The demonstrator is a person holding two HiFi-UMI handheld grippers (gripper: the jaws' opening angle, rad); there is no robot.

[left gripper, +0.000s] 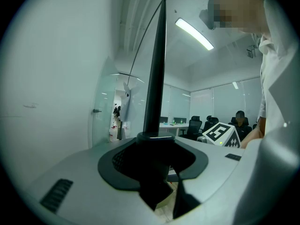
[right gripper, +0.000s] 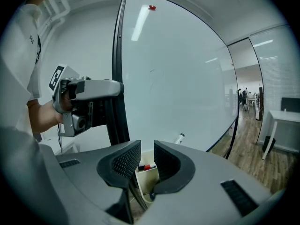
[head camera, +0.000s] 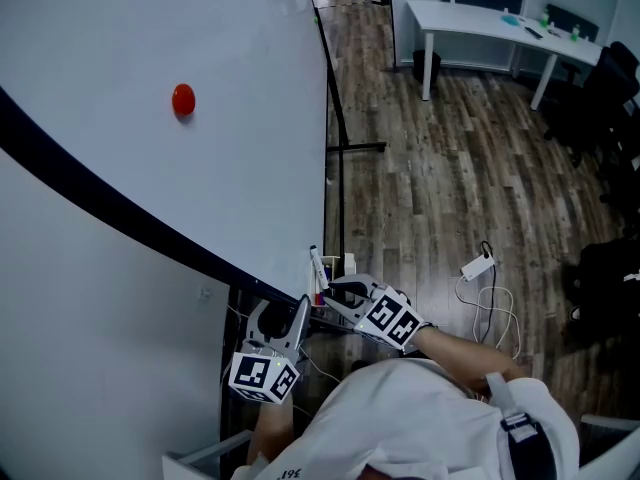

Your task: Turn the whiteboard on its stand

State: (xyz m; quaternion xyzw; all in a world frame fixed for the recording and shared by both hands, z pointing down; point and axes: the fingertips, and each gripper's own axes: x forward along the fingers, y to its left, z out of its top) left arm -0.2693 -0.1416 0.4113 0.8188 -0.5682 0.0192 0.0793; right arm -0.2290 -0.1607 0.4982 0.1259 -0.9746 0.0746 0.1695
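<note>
The whiteboard (head camera: 150, 168) fills the left of the head view, with a black frame (head camera: 120, 213) along its near edge and a red magnet (head camera: 183, 99) on its face. My left gripper (head camera: 298, 318) is shut on that frame at the board's lower corner. In the left gripper view the black frame (left gripper: 157, 69) rises straight out of the jaws. My right gripper (head camera: 338, 293) hovers just right of the corner, open with nothing between its fingers. In the right gripper view a small white marker box (right gripper: 146, 172) shows through the gap, and the left gripper (right gripper: 89, 102) clamps the frame (right gripper: 118, 78).
The stand's black post (head camera: 340, 148) runs beside the board's right edge. A white power adapter with its cable (head camera: 478, 266) lies on the wood floor. A white desk (head camera: 500, 23) and black chairs (head camera: 610, 88) stand at the back right. A marker (right gripper: 179, 138) lies by the board's lower edge.
</note>
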